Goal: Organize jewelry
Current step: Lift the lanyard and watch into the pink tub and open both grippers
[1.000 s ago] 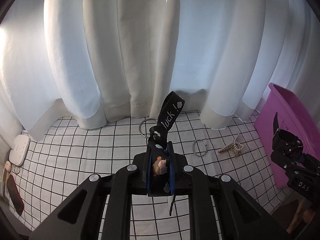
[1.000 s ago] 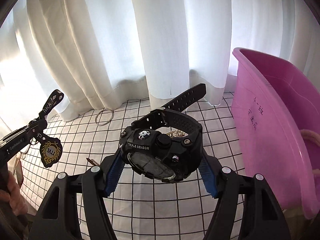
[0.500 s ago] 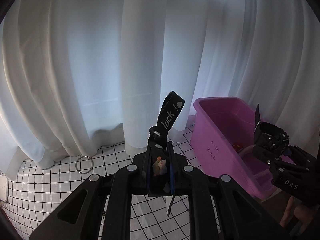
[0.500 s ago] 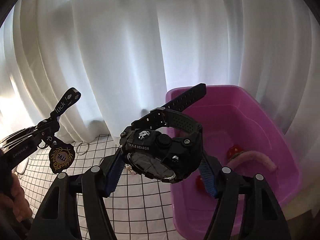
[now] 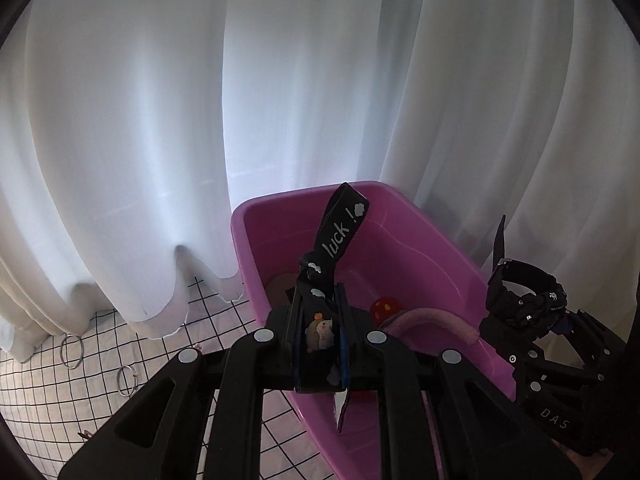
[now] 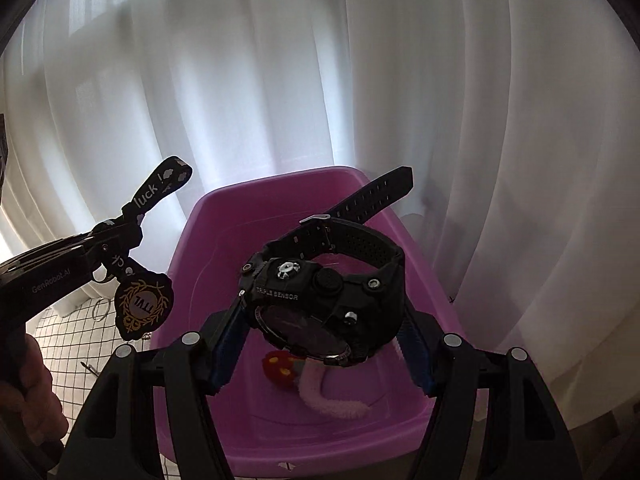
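Watch [image 6: 320, 292] over pink bin [image 6: 192, 240] w/ red ball [image 6: 280, 366], fuzzy band [image 6: 332, 400].

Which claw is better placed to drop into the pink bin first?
Right, probably. The right claw holds the black digital watch over the pink plastic bin; the left claw's black keychain strap hangs beside its rim.

Black "luck!" strap charm [image 5: 334, 276] between left gripper [image 5: 320, 344] jaws, above pink tub [image 5: 256, 264].
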`<state>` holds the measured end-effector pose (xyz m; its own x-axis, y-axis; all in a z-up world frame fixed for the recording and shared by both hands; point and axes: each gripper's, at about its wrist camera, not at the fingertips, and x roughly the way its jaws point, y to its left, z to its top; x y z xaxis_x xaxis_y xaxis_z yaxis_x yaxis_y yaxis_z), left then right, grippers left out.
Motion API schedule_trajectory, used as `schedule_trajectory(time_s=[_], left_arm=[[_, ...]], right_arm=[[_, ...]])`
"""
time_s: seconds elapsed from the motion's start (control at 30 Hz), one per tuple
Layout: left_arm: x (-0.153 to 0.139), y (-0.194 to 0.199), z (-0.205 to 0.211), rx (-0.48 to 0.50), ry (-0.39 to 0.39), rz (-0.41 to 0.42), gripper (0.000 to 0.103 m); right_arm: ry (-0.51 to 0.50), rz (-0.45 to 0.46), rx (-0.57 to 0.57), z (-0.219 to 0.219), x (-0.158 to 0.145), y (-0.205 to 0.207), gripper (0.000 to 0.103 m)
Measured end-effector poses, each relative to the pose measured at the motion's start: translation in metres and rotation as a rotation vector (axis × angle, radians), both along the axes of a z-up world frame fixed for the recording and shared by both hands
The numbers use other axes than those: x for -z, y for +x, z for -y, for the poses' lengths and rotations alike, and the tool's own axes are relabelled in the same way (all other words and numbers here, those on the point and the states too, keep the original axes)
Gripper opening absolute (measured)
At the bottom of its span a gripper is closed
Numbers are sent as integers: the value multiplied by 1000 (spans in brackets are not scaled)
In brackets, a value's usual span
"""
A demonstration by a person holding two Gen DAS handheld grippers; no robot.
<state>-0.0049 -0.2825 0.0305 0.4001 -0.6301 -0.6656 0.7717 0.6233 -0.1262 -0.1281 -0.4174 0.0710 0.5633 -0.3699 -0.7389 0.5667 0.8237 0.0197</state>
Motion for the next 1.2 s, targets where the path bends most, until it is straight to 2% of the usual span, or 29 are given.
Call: schedule_trajectory(time_s=[0.27, 0.43, 0.53, 0.6, 0.63, 0.67, 0.93, 1.2], left_arm=[[36, 2, 44, -8, 98, -94, 14], [51, 4, 55, -21, 156, -109, 15], [53, 0, 57, -27, 179, -107, 25], [54, 0, 54, -40, 179, -108, 37], [53, 0, 52, -50, 177, -104, 51], [53, 1, 50, -61, 171, -96, 60], [44, 2, 41, -115, 154, -75, 70], [31, -4, 31, -139, 135, -48, 70]], right_arm=[[62, -61, -40, 23, 31, 19, 66], [83, -114, -57, 26, 45, 32, 66], [90, -136, -55, 29, 47, 36, 67], [70, -137, -44, 30, 43, 36, 67], [60, -132, -44, 32, 44, 37, 67], [55, -127, -45, 33, 41, 36, 67], [61, -106, -41, 35, 35, 31, 67], [66, -78, -54, 26, 25, 21, 67]])
